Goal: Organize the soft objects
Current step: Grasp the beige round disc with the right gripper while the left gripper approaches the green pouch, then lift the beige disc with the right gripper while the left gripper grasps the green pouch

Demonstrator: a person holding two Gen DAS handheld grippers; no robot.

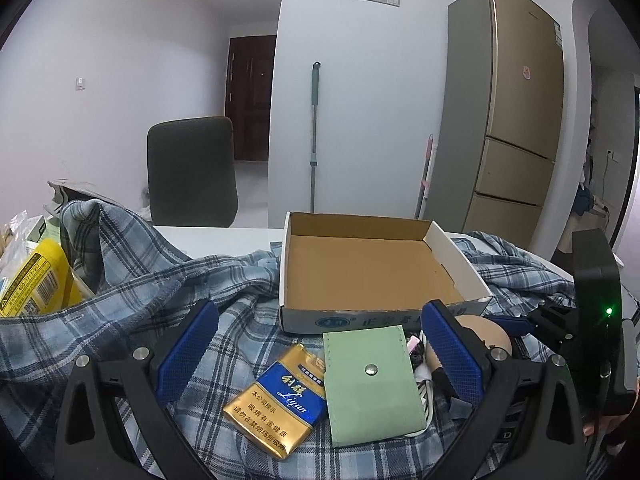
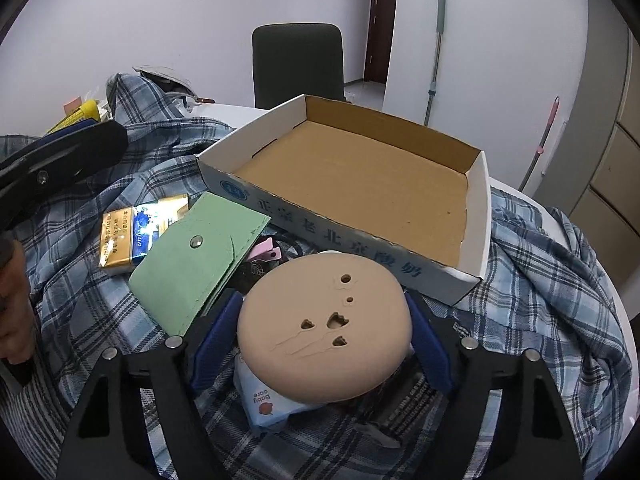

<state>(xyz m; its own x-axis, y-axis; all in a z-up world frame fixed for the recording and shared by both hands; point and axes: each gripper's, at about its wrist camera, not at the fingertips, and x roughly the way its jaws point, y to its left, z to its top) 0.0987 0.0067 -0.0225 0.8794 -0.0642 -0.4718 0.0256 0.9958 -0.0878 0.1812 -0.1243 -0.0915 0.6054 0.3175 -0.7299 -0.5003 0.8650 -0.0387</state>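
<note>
straddling the tan foam puff with my right gripper, pads beside its rim, not visibly squeezing; light, squashy, so pinch mid-rim gently.

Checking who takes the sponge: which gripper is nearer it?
Right. The right gripper has its fingers on either side of the sponge; the left gripper sits beside it, around the wallet.

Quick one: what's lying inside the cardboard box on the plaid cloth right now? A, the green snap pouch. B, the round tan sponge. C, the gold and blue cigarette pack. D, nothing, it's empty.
D: the cardboard box shows only its bare brown floor, while the green pouch, the cigarette pack and the tan sponge all lie on the plaid cloth in front of it.
</note>
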